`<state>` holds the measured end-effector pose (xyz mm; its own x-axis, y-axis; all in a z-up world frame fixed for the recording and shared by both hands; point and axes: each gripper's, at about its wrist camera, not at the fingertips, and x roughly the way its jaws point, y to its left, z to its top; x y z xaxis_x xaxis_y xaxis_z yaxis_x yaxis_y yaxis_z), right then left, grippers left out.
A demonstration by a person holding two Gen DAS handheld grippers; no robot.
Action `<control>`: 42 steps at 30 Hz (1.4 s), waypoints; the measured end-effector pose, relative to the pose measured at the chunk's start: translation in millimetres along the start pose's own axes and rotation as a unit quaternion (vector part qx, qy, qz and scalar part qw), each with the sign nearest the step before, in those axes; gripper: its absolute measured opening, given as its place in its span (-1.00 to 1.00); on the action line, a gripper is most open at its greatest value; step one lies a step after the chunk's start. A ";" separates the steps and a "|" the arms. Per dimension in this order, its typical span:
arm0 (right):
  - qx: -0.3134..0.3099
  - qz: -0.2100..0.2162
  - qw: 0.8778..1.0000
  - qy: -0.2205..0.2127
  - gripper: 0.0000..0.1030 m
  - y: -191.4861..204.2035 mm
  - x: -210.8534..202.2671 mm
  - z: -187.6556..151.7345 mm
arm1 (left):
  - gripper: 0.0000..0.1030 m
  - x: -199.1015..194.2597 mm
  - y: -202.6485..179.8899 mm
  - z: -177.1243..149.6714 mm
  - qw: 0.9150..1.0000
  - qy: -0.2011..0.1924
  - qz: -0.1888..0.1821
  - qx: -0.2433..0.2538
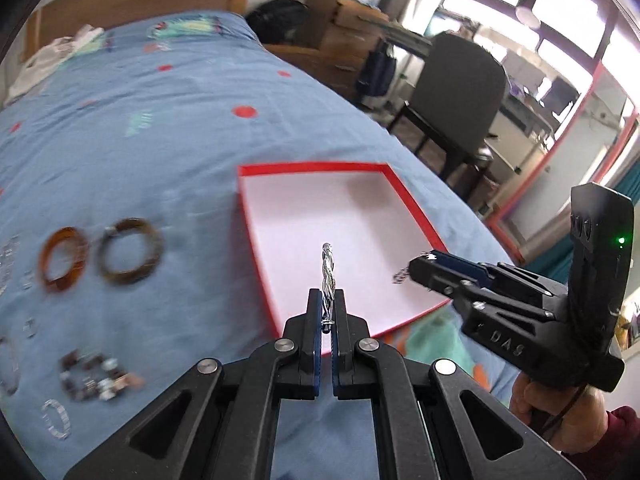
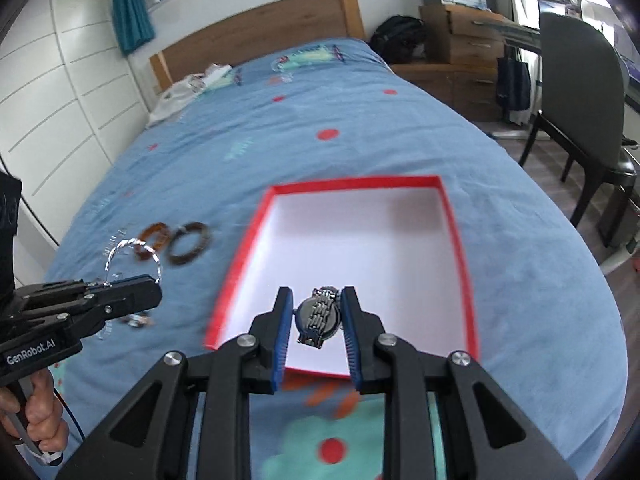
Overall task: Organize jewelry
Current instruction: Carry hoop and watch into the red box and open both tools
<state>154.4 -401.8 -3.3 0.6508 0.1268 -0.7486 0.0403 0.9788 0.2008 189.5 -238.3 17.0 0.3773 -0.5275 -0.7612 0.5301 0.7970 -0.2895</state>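
Left gripper point(image 1: 327, 312) jaws clamped on bangle point(image 1: 327, 268) edge; right gripper point(image 2: 316, 316) jaws on watch point(image 2: 319, 314). Risk: thin grip, bangle may twist out short of box point(image 1: 256, 240) ahead.

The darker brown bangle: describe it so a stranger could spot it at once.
On the blue bedspread, look left of the red-rimmed box. Two brown bangles lie side by side there. It is the darker bangle, nearer the box; its neighbour, the amber bangle, is lighter and more orange.

You are holding a shiny twisted silver metal bangle point(image 1: 327, 276) and a glossy steel-link wristwatch point(image 2: 319, 316) over a matt red-rimmed white cardboard tray point(image 2: 456, 236) lying on soft blue cloth bedding point(image 2: 360, 120).
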 end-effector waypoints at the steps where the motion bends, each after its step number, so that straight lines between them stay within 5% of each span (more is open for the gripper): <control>1: 0.001 -0.001 1.000 0.004 -0.55 -4.6 4.3 -0.4 | -0.93 12.7 -3.8 1.0 1.000 0.009 -0.002 0.002; 11: 0.007 -0.010 0.999 0.040 -0.54 -40.2 47.2 -11.8 | -0.93 71.1 -3.5 -10.9 0.997 0.068 0.019 -0.016; 20: -0.013 -0.003 0.999 0.044 -0.53 -44.6 54.6 -14.0 | -0.89 63.1 -2.1 -35.4 0.994 0.081 0.046 -0.054; 25: -0.068 -0.031 0.993 0.089 -0.52 -32.9 67.8 -14.8 | -0.89 70.2 -0.6 -31.9 0.992 0.091 0.061 -0.059; 35: -0.077 -0.022 0.991 0.104 -0.52 -31.4 61.2 -12.8 | -0.89 77.8 0.2 -25.9 0.991 0.100 0.069 -0.049; 40: -0.073 -0.020 0.993 0.096 -0.35 -33.1 48.0 -11.5 | -0.73 74.4 -3.4 -24.2 0.991 0.095 0.082 -0.034; 42: -0.071 -0.021 0.993 0.091 -0.34 -33.6 42.7 -10.2 | -0.45 68.3 -8.7 -24.4 0.991 0.086 0.097 -0.015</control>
<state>173.0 -427.7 -48.5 0.5029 0.0995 -0.8586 -0.0508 0.9950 0.0855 192.2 -274.0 -46.6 0.3343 -0.3069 -0.8911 0.4361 0.8886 -0.1424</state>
